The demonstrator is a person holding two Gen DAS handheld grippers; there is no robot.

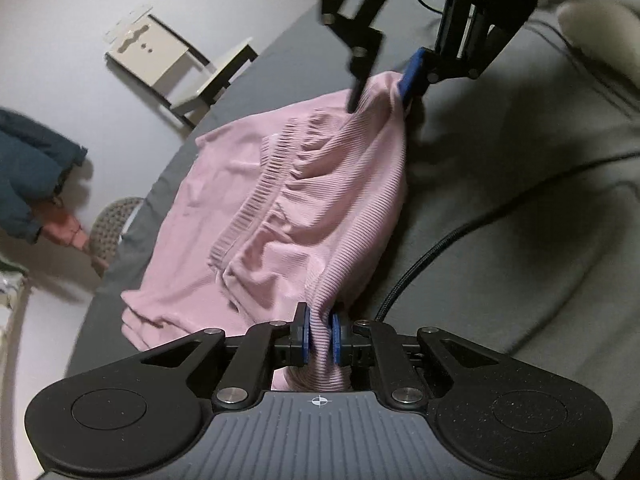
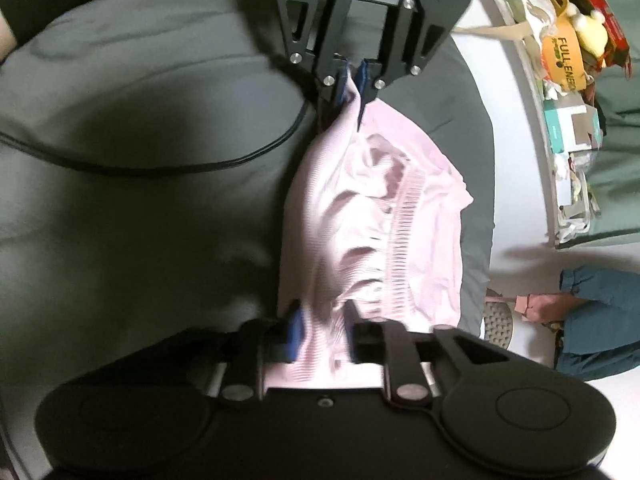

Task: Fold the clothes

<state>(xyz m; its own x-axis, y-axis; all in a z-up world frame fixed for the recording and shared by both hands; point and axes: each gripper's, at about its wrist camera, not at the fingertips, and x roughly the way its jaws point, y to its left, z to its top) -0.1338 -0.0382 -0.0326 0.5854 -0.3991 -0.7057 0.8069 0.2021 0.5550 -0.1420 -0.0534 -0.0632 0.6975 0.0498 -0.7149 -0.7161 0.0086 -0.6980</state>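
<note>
My left gripper (image 1: 319, 330) clamped on edge of pink garment (image 1: 248, 216); my right gripper (image 2: 322, 334) pinches same edge at other end. Garment hangs stretched between both, rest lies on grey bed (image 1: 500, 208). Held edge runs gripper to gripper, cloth body on far side.

pink ribbed garment (image 1: 320, 200) | bunched, one edge lifted | grey bed
</note>
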